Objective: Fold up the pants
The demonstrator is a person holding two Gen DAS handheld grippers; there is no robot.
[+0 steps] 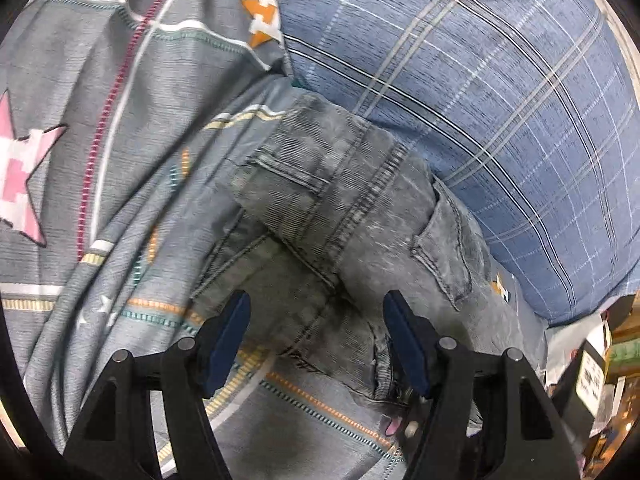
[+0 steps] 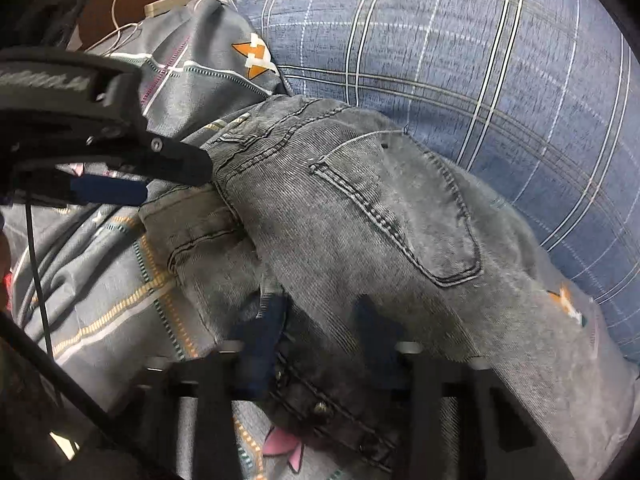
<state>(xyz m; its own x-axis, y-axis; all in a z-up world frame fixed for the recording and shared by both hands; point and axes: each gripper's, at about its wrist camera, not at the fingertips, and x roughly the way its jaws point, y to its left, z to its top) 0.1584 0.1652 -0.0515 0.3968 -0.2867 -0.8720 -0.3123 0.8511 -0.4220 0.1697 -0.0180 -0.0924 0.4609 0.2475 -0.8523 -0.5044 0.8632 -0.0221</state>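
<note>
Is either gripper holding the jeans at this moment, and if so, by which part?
Nothing is held. The left gripper and the right gripper are both open, fingers apart just above the grey jeans near the waistband.

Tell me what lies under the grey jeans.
The grey jeans lie on a grey star-patterned bedsheet, with a blue plaid pillow behind them. The sheet shows all around the jeans; whatever lies directly beneath the bunched denim is covered.
</note>
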